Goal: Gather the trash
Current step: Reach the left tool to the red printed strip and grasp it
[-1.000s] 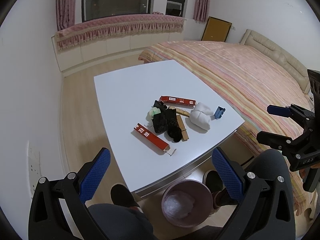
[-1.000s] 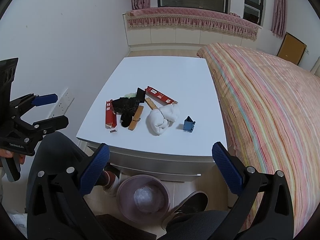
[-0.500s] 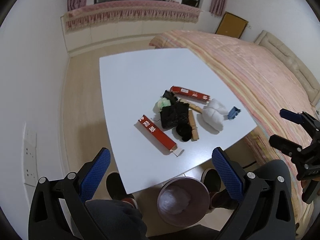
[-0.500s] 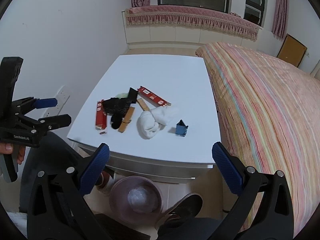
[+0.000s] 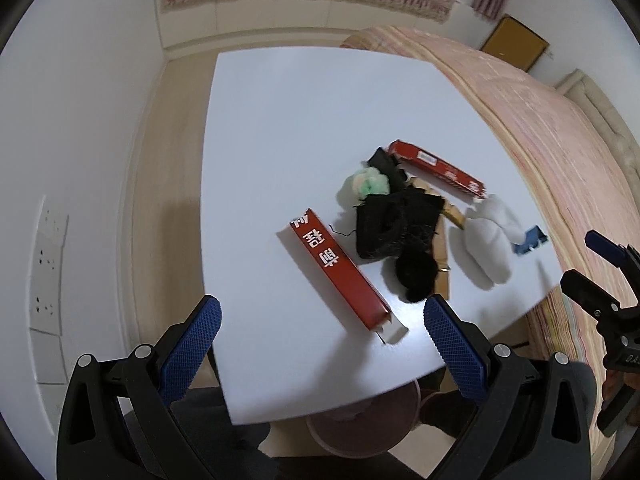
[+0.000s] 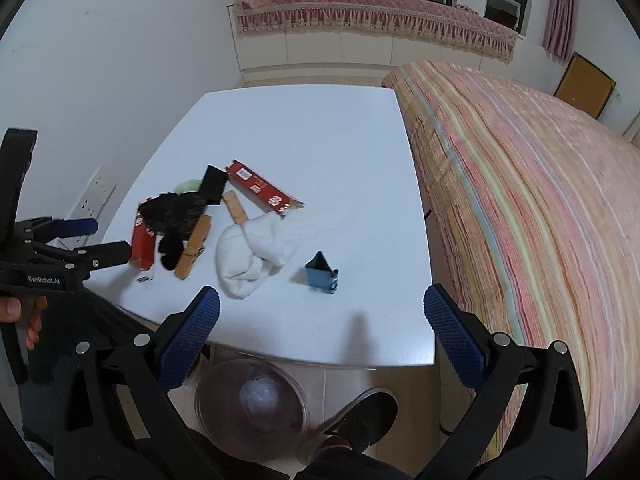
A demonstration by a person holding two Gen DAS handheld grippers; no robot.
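A pile of trash lies on the white table (image 5: pixel 280 120): a long red box (image 5: pixel 338 270), a second red box (image 5: pixel 438 170), a black fabric clump (image 5: pixel 394 226), a green-white wad (image 5: pixel 370 184), white socks (image 5: pixel 490 236) and a small blue box (image 5: pixel 528 240). My left gripper (image 5: pixel 320 350) is open and empty, just above the near end of the long red box. My right gripper (image 6: pixel 320 336) is open and empty over the table's front edge, near the blue box (image 6: pixel 322 274) and the socks (image 6: pixel 252 254). A pink bin (image 6: pixel 252 404) stands on the floor below the table.
A striped bed (image 6: pixel 520 200) runs along the table's right side. A white wall with sockets (image 5: pixel 48 264) is on the left. The person's shoe (image 6: pixel 360 420) is beside the bin. A tan wooden clip (image 6: pixel 194 248) lies in the pile.
My left gripper has moved forward and down toward the long red box, which now looks much larger. My right gripper has shifted slightly closer to the table's front edge.
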